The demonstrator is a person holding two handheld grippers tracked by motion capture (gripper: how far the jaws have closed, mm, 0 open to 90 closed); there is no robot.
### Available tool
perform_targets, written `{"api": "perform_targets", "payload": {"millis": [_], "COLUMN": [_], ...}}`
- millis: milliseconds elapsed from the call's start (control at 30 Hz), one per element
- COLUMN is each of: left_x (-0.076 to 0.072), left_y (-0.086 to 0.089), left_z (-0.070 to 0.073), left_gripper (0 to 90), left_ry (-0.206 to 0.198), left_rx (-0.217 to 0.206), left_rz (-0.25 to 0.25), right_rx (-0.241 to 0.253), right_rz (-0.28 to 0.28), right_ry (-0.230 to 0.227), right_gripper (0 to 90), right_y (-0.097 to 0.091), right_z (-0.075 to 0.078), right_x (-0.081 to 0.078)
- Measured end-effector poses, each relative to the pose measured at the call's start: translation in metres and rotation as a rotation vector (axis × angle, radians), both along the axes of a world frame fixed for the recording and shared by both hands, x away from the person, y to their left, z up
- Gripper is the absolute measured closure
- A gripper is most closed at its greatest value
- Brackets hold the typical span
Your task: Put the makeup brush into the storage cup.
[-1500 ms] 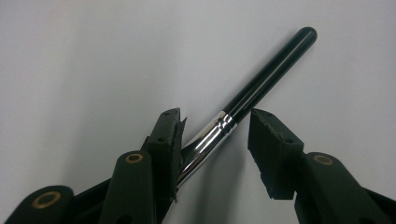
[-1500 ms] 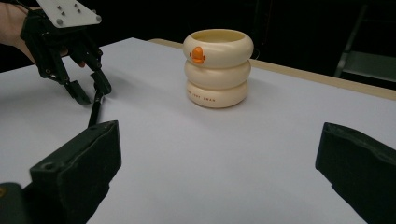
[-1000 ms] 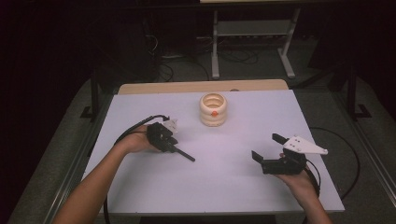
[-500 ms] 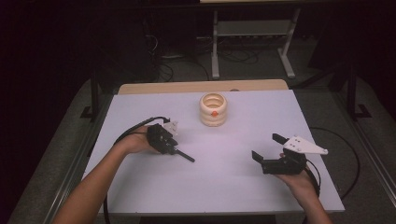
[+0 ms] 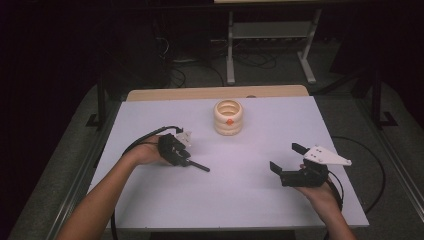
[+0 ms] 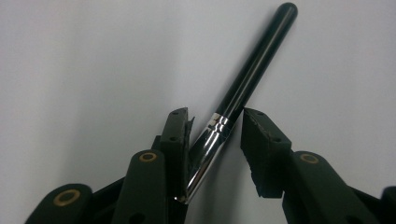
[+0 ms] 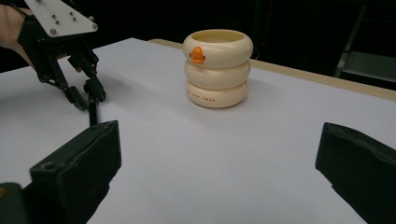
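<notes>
- Left tongs [image 5: 187,161], left of centre on the tabletop [image 5: 250,200], point down at a black brush [image 6: 243,88] with a chrome ferrule [image 6: 210,140].
- Left gripper view: the brush lies flat on the tabletop, ferrule end between the jaws, black handle running out up and to the right.
- The jaws have just been closing, with the brush between them. One jaw touches the ferrule; the other stands clear of it with a visible gap. So not clamped yet, and I read them as still apart.
- Progress, as I judge it: the grasp is lined up but not finished, and the brush is not lifted.
- The cream holder [image 5: 228,117], shaped like three stacked rings with an orange mark, stands upright at centre back. It is well apart from the brush, and its mouth looks empty in the right gripper view.
- Likely remaining: close on the ferrule, lift, carry to the holder, and drop the brush in. That destination is a guess from the layout.
- Right tongs [image 5: 290,162] hover at the right front of the tabletop, jaws wide apart with nothing between them. They face the holder and look idle.
</notes>
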State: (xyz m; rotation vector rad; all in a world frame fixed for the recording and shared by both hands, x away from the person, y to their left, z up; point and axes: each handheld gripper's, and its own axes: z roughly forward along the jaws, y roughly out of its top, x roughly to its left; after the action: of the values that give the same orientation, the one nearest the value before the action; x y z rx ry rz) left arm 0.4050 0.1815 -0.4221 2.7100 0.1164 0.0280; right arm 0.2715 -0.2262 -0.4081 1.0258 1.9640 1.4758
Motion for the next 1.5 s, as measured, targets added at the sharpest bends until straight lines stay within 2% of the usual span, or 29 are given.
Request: {"api": "perform_targets", "payload": {"millis": [433,567,700,867,1167,1400,1500], "left_x": [0.000,0.000,0.001,0.002,0.002,0.000,-0.001], "left_y": [0.000,0.000,0.001,0.002,0.002,0.000,0.000], "left_z": [0.000,-0.001,0.000,-0.001,0.000,0.006,0.011], "left_gripper": [71.4,74.4,76.8,77.7,78.5,78.6,78.6], "left_ry": [0.005,0.020,0.017,0.033,0.027,0.025,0.031], "left_rx": [0.001,-0.010,-0.012,-0.022,-0.019,-0.043,-0.067], "left_rz": [0.022,0.038,0.038,0.049,0.051,0.059,0.069], "right_rx": [0.003,0.003,0.005,0.004,0.004,0.007,0.009], "right_rz": [0.001,0.001,0.001,0.002,0.001,0.003,0.002], "right_ry": [0.002,0.002,0.001,0.002,0.001,0.000,0.000], "right_gripper": [0.0,0.0,0.0,0.0,0.0,0.0,0.0], "right_y": [0.000,0.000,0.000,0.000,0.000,0.000,0.000], "right_z": [0.000,0.000,0.000,0.000,0.000,0.000,0.000], "right_x": [0.000,0.000,0.000,0.000,0.000,0.000,-0.001]}}
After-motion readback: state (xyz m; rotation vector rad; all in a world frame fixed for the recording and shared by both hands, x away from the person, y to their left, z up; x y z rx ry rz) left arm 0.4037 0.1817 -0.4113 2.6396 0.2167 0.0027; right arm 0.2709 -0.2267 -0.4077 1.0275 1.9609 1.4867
